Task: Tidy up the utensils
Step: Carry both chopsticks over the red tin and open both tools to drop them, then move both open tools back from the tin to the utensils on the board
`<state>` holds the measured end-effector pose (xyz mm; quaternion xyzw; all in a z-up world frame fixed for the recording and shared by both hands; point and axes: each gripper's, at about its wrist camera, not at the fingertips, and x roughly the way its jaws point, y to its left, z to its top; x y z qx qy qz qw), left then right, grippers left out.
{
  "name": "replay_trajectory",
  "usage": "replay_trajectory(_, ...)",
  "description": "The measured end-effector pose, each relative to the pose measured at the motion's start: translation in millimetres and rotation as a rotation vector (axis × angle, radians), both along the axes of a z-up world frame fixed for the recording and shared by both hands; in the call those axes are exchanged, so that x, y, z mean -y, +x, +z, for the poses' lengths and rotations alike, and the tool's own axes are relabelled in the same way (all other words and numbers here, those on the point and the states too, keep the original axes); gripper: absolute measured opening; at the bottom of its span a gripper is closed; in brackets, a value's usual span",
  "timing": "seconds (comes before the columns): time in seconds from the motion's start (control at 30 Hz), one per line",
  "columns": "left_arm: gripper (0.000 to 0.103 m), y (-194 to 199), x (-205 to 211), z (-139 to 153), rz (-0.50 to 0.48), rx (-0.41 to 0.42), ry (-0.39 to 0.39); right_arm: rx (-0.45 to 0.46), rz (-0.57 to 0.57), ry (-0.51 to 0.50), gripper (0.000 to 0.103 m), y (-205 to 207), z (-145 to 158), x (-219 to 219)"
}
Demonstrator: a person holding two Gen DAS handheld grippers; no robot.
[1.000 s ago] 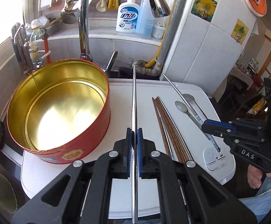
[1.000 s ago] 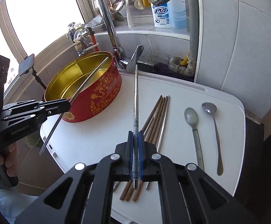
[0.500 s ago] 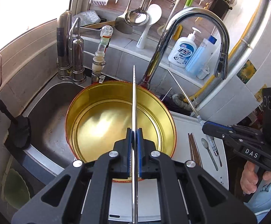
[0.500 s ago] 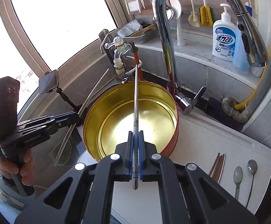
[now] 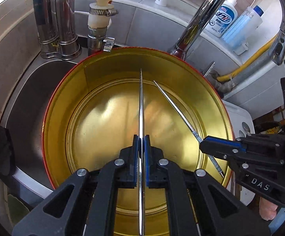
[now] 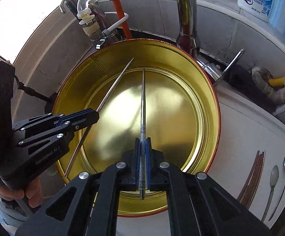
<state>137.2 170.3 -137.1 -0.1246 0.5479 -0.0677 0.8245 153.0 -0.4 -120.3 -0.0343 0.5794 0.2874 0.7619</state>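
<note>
A round tin, red outside and gold inside (image 5: 63, 98) (image 6: 207, 98), fills both wrist views from above. My left gripper (image 5: 141, 137) is shut on a plain metal chopstick (image 5: 141, 102) that points down into the tin. My right gripper (image 6: 143, 139) is shut on a metal chopstick with a patterned handle (image 6: 143, 98), also aimed into the tin. Each gripper shows in the other's view: the right gripper (image 5: 202, 143) with its chopstick (image 5: 173, 106) over the tin's right side, the left gripper (image 6: 97, 114) with its chopstick (image 6: 115, 84) over the tin's left side. Nothing lies on the tin's floor.
The tin sits between a steel sink (image 5: 28, 90) and a white board (image 6: 240, 129). On the board lie brown chopsticks (image 6: 252, 177) and two spoons (image 6: 274, 179). A tall faucet (image 5: 197, 23), pipes and a soap bottle (image 5: 224, 17) stand close behind the tin.
Both grippers have swung from over the white board to above the tin and come lower, each still holding its chopstick. The chopstick tips now reach inside the tin.
</note>
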Motion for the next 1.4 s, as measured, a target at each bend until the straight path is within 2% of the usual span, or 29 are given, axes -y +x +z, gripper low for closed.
replay_trajectory(0.13,0.006,8,-1,-11,-0.03,-0.025,0.011,-0.039,-0.025,-0.016,0.006,9,-16,-6)
replay_trajectory(0.37,0.006,11,1,-15,-0.071,-0.028,0.023,-0.043,-0.037,-0.023,0.006,18,-19,-19)
replay_trajectory(0.47,0.006,9,8,-12,-0.082,-0.005,0.094,-0.019,-0.042,-0.019,0.008,18,-14,-21)
replay_trajectory(0.53,0.009,8,13,-10,-0.095,-0.002,0.139,0.002,-0.073,-0.01,0.024,19,-8,-19)
replay_trajectory(0.57,0.014,8,14,-8,-0.101,-0.002,0.149,0.011,-0.087,0.002,0.04,20,-6,-18)
replay_trajectory(0.6,0.031,7,14,-7,-0.104,0.0,0.155,0.022,-0.096,0.018,0.047,20,-3,-17)
replay_trajectory(0.63,0.052,6,15,-5,-0.104,0.012,0.161,0.031,-0.098,0.029,0.048,19,-1,-16)
replay_trajectory(0.67,0.056,5,16,-2,-0.102,0.028,0.169,0.035,-0.092,0.031,0.048,18,1,-16)
replay_trajectory(0.93,0.056,4,17,-2,-0.107,0.028,0.182,0.018,-0.083,0.027,0.048,19,-5,-22)
replay_trajectory(1.2,0.056,1,21,-1,-0.099,0.03,0.183,0.019,-0.083,0.038,0.048,15,-5,-11)
replay_trajectory(1.27,0.061,0,21,1,-0.084,0.039,0.184,0.027,-0.086,0.045,0.048,12,-2,-6)
replay_trajectory(1.3,0.066,-1,21,3,-0.074,0.051,0.184,0.037,-0.09,0.052,0.05,10,1,-3)
replay_trajectory(1.37,0.069,-7,19,11,-0.046,0.092,0.173,0.077,-0.101,0.086,0.067,3,12,5)
replay_trajectory(1.4,0.073,-11,18,16,-0.035,0.117,0.16,0.108,-0.117,0.108,0.082,-1,18,11)
